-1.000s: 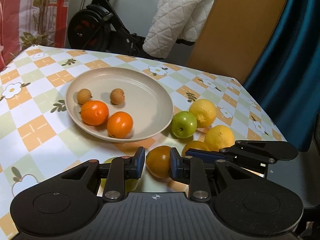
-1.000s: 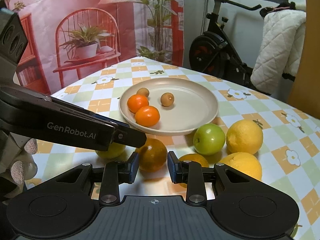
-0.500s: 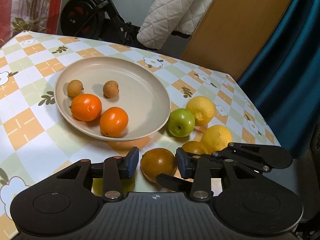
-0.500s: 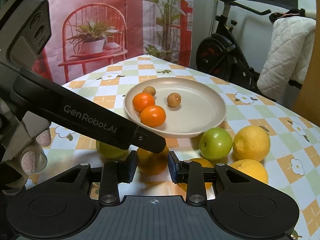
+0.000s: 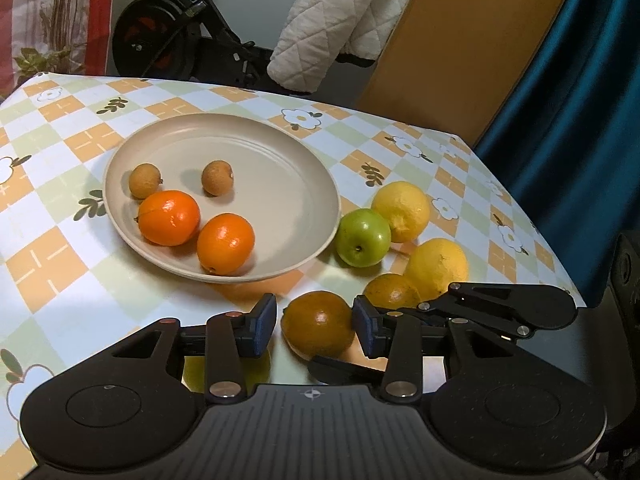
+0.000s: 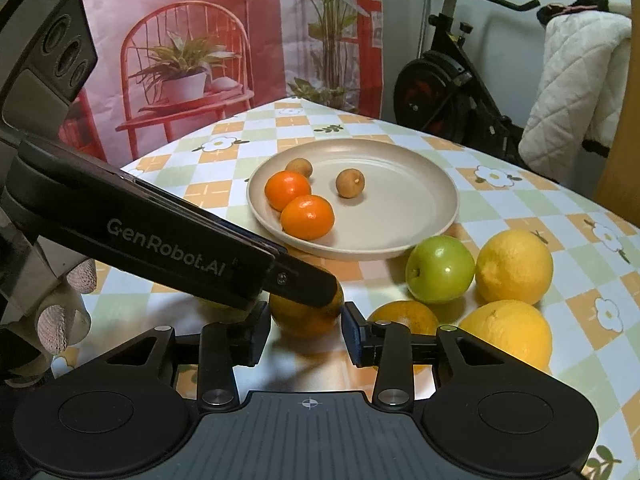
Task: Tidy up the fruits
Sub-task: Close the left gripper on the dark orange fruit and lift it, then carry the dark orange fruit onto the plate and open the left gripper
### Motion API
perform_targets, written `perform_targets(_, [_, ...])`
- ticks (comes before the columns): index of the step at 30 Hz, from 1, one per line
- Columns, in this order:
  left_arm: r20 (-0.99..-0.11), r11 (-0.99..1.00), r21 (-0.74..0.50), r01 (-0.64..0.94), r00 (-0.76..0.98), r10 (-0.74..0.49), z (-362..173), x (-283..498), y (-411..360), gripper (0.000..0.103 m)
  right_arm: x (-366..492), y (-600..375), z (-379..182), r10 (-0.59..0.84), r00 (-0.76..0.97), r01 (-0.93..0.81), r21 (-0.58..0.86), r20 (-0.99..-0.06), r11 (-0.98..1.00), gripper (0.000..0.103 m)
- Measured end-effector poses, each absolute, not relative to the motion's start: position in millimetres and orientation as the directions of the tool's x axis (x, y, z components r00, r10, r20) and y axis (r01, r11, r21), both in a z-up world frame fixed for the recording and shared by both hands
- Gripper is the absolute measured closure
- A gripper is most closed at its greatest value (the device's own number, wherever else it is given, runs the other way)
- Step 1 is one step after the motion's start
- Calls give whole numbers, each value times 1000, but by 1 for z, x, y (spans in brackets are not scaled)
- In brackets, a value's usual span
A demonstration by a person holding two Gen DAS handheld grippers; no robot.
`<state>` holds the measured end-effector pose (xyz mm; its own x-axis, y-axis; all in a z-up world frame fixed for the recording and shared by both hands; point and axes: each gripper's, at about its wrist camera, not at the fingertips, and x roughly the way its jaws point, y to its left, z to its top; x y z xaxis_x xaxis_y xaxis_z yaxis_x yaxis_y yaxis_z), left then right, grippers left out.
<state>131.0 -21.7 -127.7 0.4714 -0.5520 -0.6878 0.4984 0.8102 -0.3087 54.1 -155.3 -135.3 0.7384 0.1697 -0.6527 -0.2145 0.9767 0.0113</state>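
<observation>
**Both grippers at the dark orange, jaws open on each**

The bench [image 5: 60, 280], under a checked flower-print cloth, carries everything; places below are given relative to the beige plate [image 5: 296, 184].

The plate sits mid-bench. Inside it you have two bright oranges [image 5: 169, 217] side by side at the near-left part, and behind them two small brown round fruits [image 5: 217, 177], apart from each other.

Off the plate, to its right on the cloth: a green apple [image 5: 362, 237] just beside the rim, a lemon [image 5: 401, 211] touching the apple on its far side, and a second lemon [image 5: 436, 266] nearer to you. A dull orange [image 5: 390, 291] lies against that second lemon, partly hidden by gripper linkage.

In front of the plate, near its front rim, lies the dark orange [image 5: 318, 324].

Your left gripper [image 5: 314, 325] straddles the dark orange with jaws open; the right-side pad looks to be at the skin, the left-side pad shows a gap. It is not clamped.

Your right gripper [image 6: 306, 334] comes at the same fruit from the other side, jaws open, pads on either side of it. A left finger [image 6: 298, 280] crosses over the top of the fruit in the right wrist view.

A yellow-green fruit [image 5: 196, 368] lies below the left gripper; mostly hidden.
</observation>
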Motion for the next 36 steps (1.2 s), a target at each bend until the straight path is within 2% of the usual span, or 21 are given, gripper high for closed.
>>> perform_targets(12, [-708, 799, -273, 535, 450, -544, -129, 130, -30, 61, 56, -165, -139, 194, 736, -179, 90, -648, 980, 69])
perform_targets(15, [-696, 796, -298, 526, 451, -559, -128, 131, -26, 61, 55, -165, -136, 196, 744, -177, 95, -639, 980, 69])
perform_targets(27, [-643, 800, -303, 518, 509, -573, -106, 146, -21, 61, 73, -162, -112, 175, 779, -202, 23, -602, 979, 69])
perform_targets(36, [-667, 813, -303, 497, 499, -553, -113, 175, -33, 61, 106, -169, -114, 153, 766, -200, -5, -624, 980, 70])
